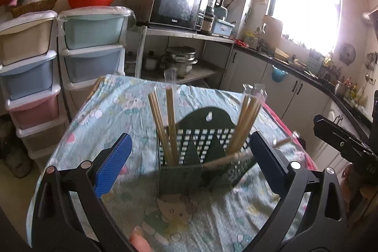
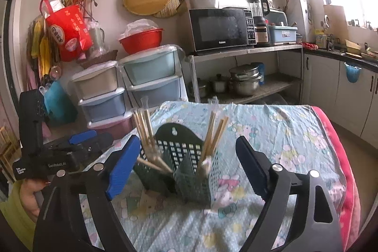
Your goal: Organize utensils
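Wooden chopsticks (image 1: 171, 126), light, stiff, slick: pinch mid-shaft, twelve o'clock above dark green perforated plastic holder (image 1: 200, 152). Left gripper (image 1: 189, 161) and right gripper (image 2: 186, 167) both spread wide, empty.

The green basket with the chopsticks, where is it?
The green basket stands in the middle of both views, on the cartoon-print cloth covering the table, in front of the open left tongs and open right tongs.

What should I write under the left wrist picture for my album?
Open left gripper facing a green basket of chopsticks on a flowery tablecloth.
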Available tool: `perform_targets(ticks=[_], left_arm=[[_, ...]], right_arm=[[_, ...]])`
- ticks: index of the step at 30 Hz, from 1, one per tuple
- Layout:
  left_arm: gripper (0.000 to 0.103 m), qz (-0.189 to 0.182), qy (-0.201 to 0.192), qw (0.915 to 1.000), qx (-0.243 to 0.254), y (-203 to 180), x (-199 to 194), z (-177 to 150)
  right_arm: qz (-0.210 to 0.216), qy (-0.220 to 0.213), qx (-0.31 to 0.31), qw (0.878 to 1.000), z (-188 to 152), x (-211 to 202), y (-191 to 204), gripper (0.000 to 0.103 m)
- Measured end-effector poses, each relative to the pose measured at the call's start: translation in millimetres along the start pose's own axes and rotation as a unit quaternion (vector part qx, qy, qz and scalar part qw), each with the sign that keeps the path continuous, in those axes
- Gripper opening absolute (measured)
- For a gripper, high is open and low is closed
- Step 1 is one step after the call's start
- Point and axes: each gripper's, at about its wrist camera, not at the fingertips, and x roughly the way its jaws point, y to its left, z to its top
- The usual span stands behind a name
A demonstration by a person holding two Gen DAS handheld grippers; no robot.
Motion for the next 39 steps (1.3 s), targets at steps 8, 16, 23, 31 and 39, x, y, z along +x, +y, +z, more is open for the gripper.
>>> perform_targets(ticks=[8,16,23,31,39], left_arm=[[0.092,-0.002,0.025,0.9997,0.0,-2,-2,-28],[0.092,0.0,0.047,0.9989,-0.003,-3,-1,-57],[0.092,0.018,0.031,0.9993,0.004,-3,-5,-83],[0.092,0.023,0.01,0.9996,0.014,-3,-12,-98],[0.092,0.022,-0.009,0.9995,0.02,-6,-13,-108]], right_arm=[[-0.008,0.029,0.003,1.0,-31,-6,2,0.083],[-0.018,0.064,0.0,0.998,-65,-3,2,0.083],[-0.029,0.074,0.015,0.997,-91,-2,1,0.088],[-0.046,0.066,0.03,0.996,-114,-6,-2,0.09],[-0.066,0.031,0.017,0.997,-127,-16,1,0.093]])
